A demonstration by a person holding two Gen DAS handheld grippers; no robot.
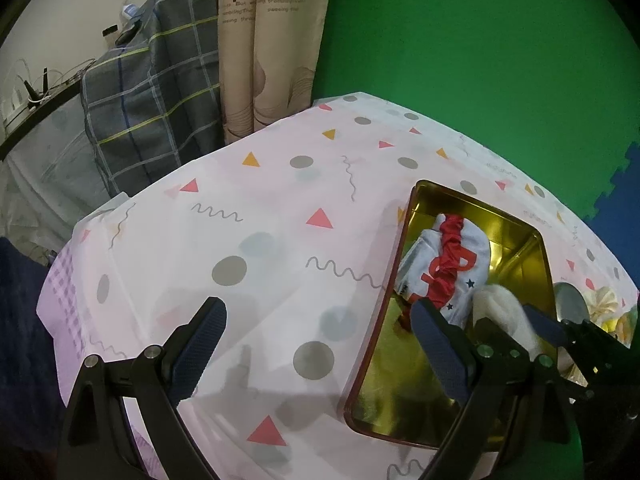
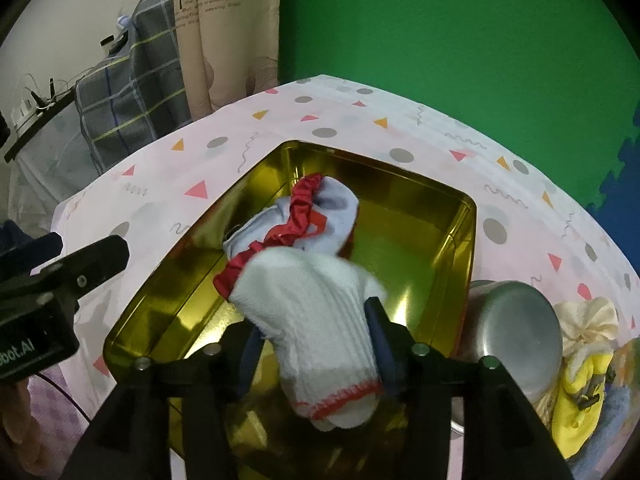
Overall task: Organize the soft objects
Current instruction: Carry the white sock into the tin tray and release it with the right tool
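A shiny gold metal box (image 2: 424, 240) with a dark red rim sits on a table with a pale pink cloth (image 1: 248, 240) dotted with grey circles, little triangles and squiggles. Inside the box lies a light blue sock with red letters (image 2: 332, 204), and a red frilly hair band (image 2: 298, 216) is draped across it.

The right tongs (image 2: 316, 340) hang over the near part of the box. A white knitted sock with a red edge (image 2: 320, 312) is between the two dark blue fingers (image 2: 378, 340) — its toe rests on the blue sock. The fingers sit close on both sides of it, but I cannot tell if they squeeze it.

The left tongs (image 1: 320, 344) are wide apart with nothing in them. One finger is over the pink cloth and the other is over the left edge of the box.

Just right of the box stands a round silver metal tin (image 2: 516, 328). Beside it are a cream cloth pouch (image 2: 588, 316) and a yellow soft toy (image 2: 580, 392) — both touch each other.
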